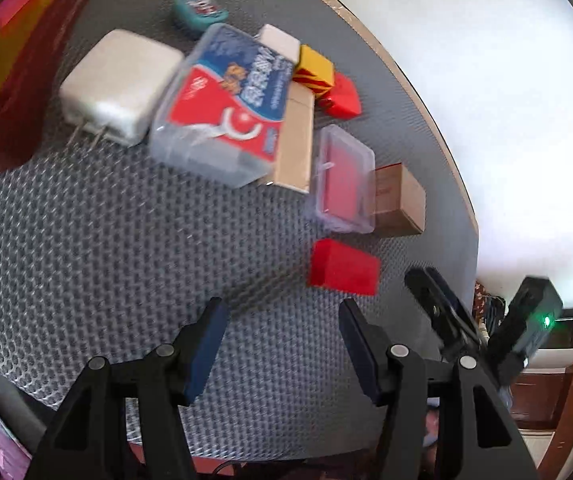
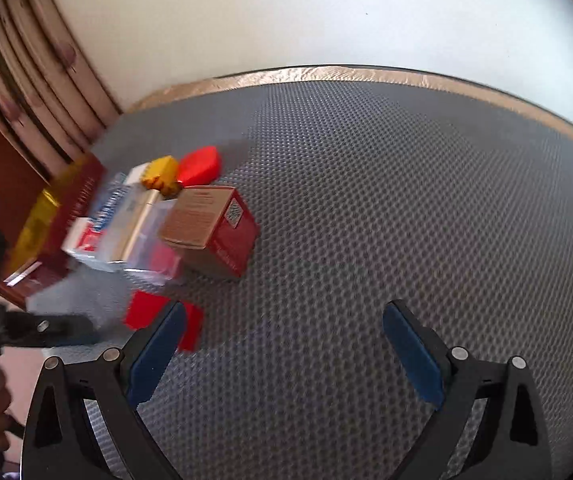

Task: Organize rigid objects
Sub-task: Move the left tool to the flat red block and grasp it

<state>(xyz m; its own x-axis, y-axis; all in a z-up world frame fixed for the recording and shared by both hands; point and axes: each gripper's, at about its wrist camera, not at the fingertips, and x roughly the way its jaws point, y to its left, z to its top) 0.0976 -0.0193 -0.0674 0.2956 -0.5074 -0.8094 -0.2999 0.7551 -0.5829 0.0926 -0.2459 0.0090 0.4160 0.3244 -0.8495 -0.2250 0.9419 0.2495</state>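
A cluster of small rigid objects lies on the grey mesh mat (image 1: 86, 240). In the left wrist view: a white charger (image 1: 120, 84), a clear floss box with a red-blue label (image 1: 226, 100), a small clear case with a red insert (image 1: 344, 180), a brown carton (image 1: 400, 200), a red block (image 1: 344, 266), a yellow-red cube (image 1: 314, 70) and a teal item (image 1: 200, 10). My left gripper (image 1: 282, 344) is open and empty, just short of the red block. My right gripper (image 2: 286, 356) is open and empty; the red block (image 2: 142, 312) lies by its left finger.
The mat's tan edge (image 2: 366, 74) runs along a white wall. A red and yellow box (image 2: 58, 216) stands left of the cluster. The brown-red carton (image 2: 210, 228) stands at the cluster's right. The right gripper also shows in the left wrist view (image 1: 482, 320).
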